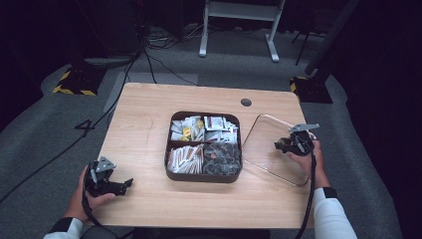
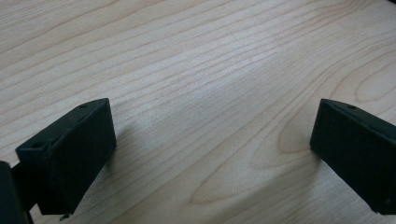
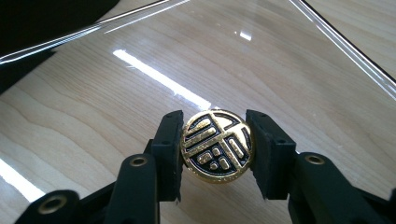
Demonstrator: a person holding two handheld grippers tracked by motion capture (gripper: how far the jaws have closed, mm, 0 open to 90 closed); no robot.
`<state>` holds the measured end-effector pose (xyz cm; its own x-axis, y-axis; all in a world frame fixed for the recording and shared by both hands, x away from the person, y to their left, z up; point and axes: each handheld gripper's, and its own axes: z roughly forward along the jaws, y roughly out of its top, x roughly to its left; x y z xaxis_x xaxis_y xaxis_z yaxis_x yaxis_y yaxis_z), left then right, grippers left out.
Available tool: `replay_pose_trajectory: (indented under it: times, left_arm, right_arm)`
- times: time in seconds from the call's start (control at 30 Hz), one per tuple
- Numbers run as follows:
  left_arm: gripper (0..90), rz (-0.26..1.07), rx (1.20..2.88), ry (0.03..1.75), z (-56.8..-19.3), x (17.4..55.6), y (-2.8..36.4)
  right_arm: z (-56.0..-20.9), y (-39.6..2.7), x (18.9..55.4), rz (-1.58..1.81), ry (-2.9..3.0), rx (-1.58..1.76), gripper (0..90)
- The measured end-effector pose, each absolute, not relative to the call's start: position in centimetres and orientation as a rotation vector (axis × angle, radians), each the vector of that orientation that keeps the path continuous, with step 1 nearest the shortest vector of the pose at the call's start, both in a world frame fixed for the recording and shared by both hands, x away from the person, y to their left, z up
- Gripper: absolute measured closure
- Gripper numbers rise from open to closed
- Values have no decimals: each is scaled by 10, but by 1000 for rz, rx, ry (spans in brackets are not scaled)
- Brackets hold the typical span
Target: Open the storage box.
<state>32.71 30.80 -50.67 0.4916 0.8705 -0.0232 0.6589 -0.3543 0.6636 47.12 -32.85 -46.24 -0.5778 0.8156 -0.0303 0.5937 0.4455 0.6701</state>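
Right gripper (image 3: 215,147) in your hand pinched gold knob (image 3: 216,144) of clear lid (image 3: 299,70); left gripper (image 2: 210,154) rested spread on table (image 2: 196,70).

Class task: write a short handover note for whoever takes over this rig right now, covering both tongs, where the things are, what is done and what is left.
Right tongs: shut on the round gold-and-black knob of the clear lid, which sits on the table right of the box.
Left tongs: open, nothing between them, near the table's front left corner.
Done: lid is off; the box's four compartments of packets are exposed.
Left: probably either release the lid or put it back on the box.
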Motion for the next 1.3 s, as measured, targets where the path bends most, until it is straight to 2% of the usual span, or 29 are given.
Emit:
replay_pose_trajectory:
  times: [0.73, 1.03, 1.3]
  left_arm:
    - [4, 447, 2125, 1252, -507, 327, 308]
    - [4, 445, 2124, 1251, -507, 327, 308]
    - [4, 447, 2126, 1246, -507, 328, 308]
  right_arm:
    - [-481, -326, 472, 860, 2391, 1206, 589]
    - [-483, -331, 468, 930, 2393, 1266, 347]
    - [-472, -333, 462, 1016, 2345, 1229, 300]
